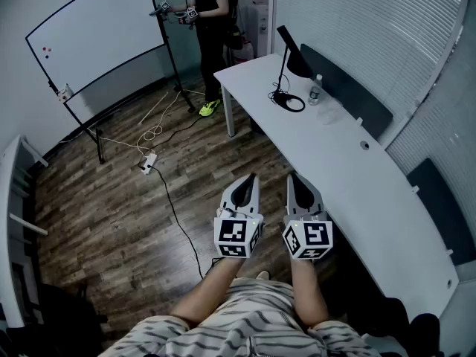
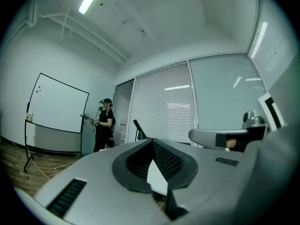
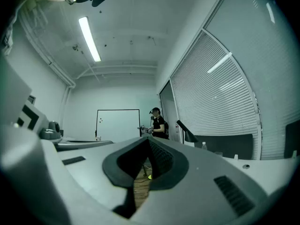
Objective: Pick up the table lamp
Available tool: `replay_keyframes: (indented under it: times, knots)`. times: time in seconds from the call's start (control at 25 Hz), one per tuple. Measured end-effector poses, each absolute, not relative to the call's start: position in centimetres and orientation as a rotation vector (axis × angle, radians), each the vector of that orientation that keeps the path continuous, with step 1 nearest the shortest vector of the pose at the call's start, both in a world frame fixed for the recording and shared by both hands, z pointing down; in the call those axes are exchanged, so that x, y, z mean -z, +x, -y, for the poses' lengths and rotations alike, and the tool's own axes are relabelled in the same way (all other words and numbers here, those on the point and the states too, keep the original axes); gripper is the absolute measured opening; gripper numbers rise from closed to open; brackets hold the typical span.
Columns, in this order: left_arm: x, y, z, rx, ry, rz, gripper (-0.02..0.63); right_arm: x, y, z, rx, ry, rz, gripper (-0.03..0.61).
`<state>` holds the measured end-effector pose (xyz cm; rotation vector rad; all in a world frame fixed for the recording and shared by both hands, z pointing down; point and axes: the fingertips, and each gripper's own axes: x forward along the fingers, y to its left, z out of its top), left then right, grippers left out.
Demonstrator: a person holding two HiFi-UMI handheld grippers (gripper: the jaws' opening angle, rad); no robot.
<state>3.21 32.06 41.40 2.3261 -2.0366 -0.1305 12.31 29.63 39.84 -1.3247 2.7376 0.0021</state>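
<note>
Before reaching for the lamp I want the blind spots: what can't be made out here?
Lamp base: head view, too small and dark, beside its coiled cord.
Lamp's lower half: left gripper view, hidden behind the left gripper body.
Bottle label: head view, too small.

Nothing you can actually read here, no words or numbers. Closest thing is the black-and-white square markers [image 1: 236, 233] on the left gripper [image 1: 251, 177] and right gripper [image 1: 292, 177], just patterns. The bottle [image 1: 315, 89] label is too small to make out.
</note>
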Motion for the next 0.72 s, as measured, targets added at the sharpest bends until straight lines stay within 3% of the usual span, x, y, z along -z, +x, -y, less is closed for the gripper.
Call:
replay_keyframes:
  times: [0.72]
  knots:
    - [-42.7, 6.9, -29.6, 0.064, 2.306, 2.072, 0.008, -41.5, 15.2, -27.1, 0.048, -1.289, -2.763, 0.011]
